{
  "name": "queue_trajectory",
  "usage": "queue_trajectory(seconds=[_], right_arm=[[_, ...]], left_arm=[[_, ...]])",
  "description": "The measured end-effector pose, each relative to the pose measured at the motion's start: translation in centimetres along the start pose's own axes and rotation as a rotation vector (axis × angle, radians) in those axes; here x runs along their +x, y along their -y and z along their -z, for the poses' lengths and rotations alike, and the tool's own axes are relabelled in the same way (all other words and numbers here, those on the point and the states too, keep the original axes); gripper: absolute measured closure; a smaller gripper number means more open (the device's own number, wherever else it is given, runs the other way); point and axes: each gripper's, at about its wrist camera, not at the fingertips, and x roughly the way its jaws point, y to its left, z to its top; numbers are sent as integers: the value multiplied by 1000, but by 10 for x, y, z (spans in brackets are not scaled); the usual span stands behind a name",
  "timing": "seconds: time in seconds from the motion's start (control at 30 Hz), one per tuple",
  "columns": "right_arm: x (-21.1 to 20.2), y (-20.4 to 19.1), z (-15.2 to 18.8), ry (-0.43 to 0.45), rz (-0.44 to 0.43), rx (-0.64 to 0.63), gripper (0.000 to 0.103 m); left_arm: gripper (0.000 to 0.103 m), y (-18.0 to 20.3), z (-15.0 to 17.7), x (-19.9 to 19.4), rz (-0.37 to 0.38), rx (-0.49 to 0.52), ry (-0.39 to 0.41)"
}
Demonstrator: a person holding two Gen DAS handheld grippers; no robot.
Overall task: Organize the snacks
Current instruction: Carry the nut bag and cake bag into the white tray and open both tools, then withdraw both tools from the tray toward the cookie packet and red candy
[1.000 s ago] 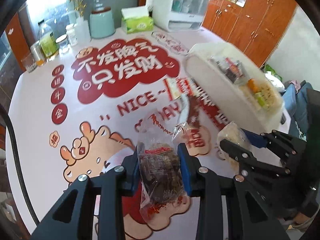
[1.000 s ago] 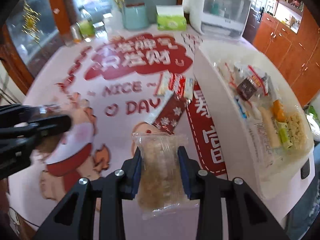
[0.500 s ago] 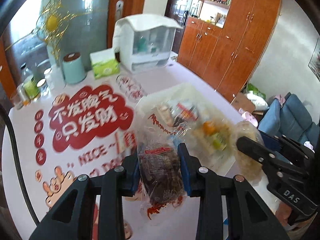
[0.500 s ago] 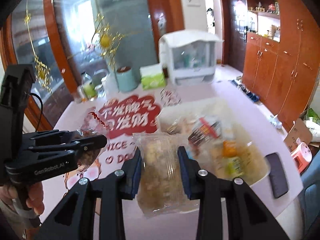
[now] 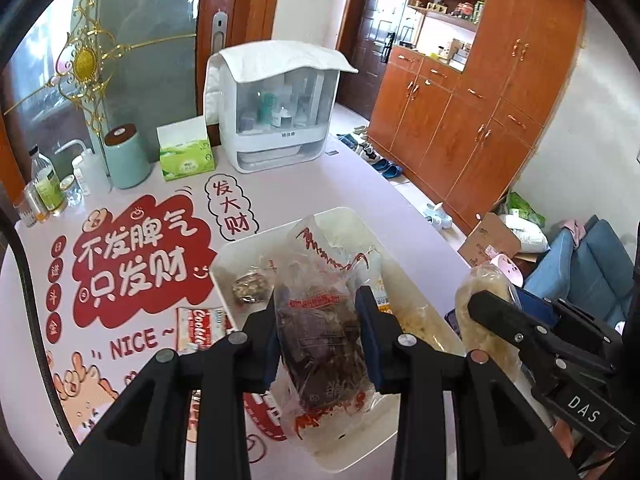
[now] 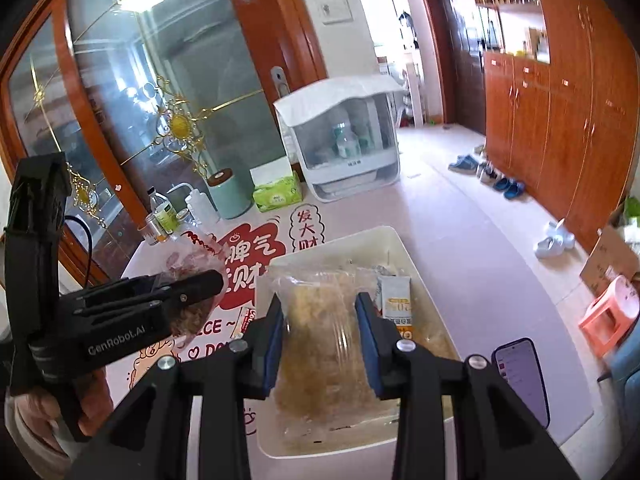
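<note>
Left gripper (image 5: pixel 316 336) clamped on dark snack packet (image 5: pixel 320 340), right gripper (image 6: pixel 320 340) on pale snack packet (image 6: pixel 324 344): both raised from table to above white bin (image 6: pixel 394 240), ready for release.

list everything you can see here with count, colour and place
dark snack pack: 1, brown in clear wrap, clamped in left gripper above bin
pale snack pack: 1, beige in clear wrap, clamped in right gripper above bin
bin: 1, white, table's right side, holds snacks
Coolic pack: 1, red-white, left of bin
tissue box: 1, green, far edge
canister: 1, mint, beside tissues
phone: 1, dark, right of bin
left gripper: black
right gripper: black
</note>
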Motion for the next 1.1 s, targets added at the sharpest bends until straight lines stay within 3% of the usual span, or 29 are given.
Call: queue_trajectory(seconds=[0.37, 0.4, 0.47, 0.53, 0.83, 1.1], right_arm=[[37, 30, -18, -79, -40, 12, 67], [42, 31, -18, -91, -41, 11, 67], [52, 34, -20, -122, -53, 9, 65], [61, 36, -20, -143, -63, 10, 58], [65, 36, -18, -142, -53, -1, 54], [58, 23, -19, -123, -62, -20, 54]], left_arm=[[67, 10, -4, 43, -85, -25, -54], [64, 9, -3, 45, -96, -24, -55], [33, 6, -3, 47, -115, -24, -58], [25, 3, -3, 45, -138, -38, -42], [25, -39, 5, 31, -196, -133, -42], [25, -76, -1, -8, -298, -113, -27]])
